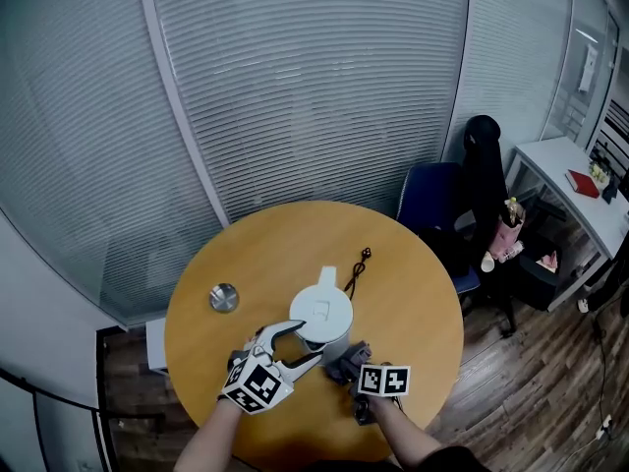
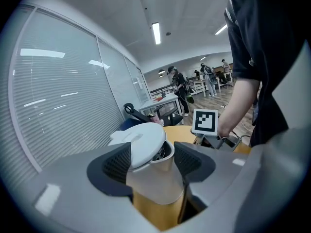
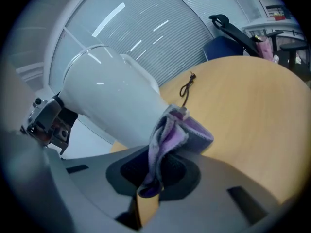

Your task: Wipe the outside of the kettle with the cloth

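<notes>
A white kettle (image 1: 322, 311) (image 3: 112, 106) stands near the middle of a round wooden table (image 1: 413, 293). My left gripper (image 1: 310, 340) (image 2: 151, 161) reaches in from the front left, its jaws spread wide with a pad against each side of the kettle (image 2: 150, 178) just below the lid. My right gripper (image 1: 344, 366) (image 3: 154, 171) is at the kettle's front right, shut on a bunched purple and grey cloth (image 3: 170, 135) (image 1: 352, 350). The cloth's free end lies against the kettle's lower side wall.
A round metal disc (image 1: 224, 297) lies on the table's left part and a thin black cord (image 1: 356, 266) (image 3: 186, 88) behind the kettle. A blue chair (image 1: 432, 209) and a white desk (image 1: 570, 180) stand to the right, and a blinds-covered glass wall runs behind.
</notes>
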The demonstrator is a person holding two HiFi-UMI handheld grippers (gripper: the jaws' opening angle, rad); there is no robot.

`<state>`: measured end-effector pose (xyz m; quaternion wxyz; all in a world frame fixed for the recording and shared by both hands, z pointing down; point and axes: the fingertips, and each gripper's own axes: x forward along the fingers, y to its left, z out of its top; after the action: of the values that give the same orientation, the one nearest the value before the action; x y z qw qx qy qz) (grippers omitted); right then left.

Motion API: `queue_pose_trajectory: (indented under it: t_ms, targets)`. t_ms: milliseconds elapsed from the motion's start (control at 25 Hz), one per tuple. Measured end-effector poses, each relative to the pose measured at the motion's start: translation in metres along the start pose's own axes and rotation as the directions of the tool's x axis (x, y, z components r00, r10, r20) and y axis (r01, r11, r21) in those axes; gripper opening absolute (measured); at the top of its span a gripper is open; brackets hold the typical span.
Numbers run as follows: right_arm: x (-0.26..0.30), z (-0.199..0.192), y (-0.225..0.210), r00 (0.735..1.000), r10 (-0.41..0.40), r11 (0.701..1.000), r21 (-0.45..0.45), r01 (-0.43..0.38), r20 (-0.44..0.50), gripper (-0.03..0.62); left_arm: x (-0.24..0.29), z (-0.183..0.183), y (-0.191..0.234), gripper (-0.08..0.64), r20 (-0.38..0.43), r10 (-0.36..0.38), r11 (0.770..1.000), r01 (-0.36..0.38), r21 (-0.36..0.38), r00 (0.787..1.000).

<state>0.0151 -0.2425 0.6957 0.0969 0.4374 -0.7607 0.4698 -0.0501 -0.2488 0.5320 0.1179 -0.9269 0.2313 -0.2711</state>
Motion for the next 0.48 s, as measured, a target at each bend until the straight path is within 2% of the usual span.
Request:
queue_pose_trajectory:
  t_ms: [120,200,320,480]
  targets:
    - [-0.023,0.014,0.007,0.998,-0.022,0.998,-0.05,0.025,0.06,0.041,0.001,0.0,0.0,0.279,0.006,0.004,1.0,-0.004,-0.006,1.0]
    - [-0.048,0.035,0.02,0.989,-0.016,0.996,-0.08,0.028,0.147,0.041,-0.001,-0.001,0.0,0.279,0.012,0.012,1.0,-0.011,-0.011,1.0]
    - [-0.089,0.07,0.046,0.96,0.023,0.991,-0.133,0.015,0.279,0.041,-0.002,0.0,0.001,0.279,0.022,0.022,1.0,-0.022,-0.017,1.0]
    - [-0.12,0.103,0.078,0.927,0.108,0.977,-0.21,-0.033,0.358,0.041,-0.001,-0.001,0.002,0.279,0.031,0.03,0.999,-0.029,-0.021,0.999]
